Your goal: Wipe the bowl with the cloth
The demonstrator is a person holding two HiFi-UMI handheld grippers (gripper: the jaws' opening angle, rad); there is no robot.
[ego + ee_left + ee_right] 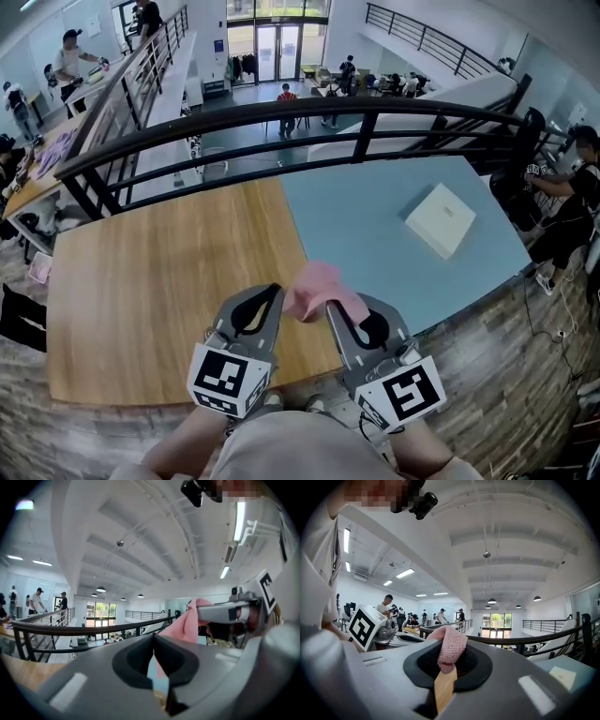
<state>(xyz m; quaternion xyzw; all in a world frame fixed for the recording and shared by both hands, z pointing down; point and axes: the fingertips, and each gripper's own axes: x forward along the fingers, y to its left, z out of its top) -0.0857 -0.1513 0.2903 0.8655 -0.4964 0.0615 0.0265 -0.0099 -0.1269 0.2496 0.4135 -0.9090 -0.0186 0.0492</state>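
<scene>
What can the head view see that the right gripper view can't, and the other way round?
Only the head view: the plank floor and the marker cube on the right gripper. Only the right gripper view: the ceiling lamps and the head camera. Both: the pink cloth clamped in that gripper, the left gripper, the black railing.

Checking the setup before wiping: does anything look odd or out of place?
No bowl is in view: the visible table shows only a white box on its blue half. The right gripper grips the cloth; the left gripper is shut, empty.
</scene>
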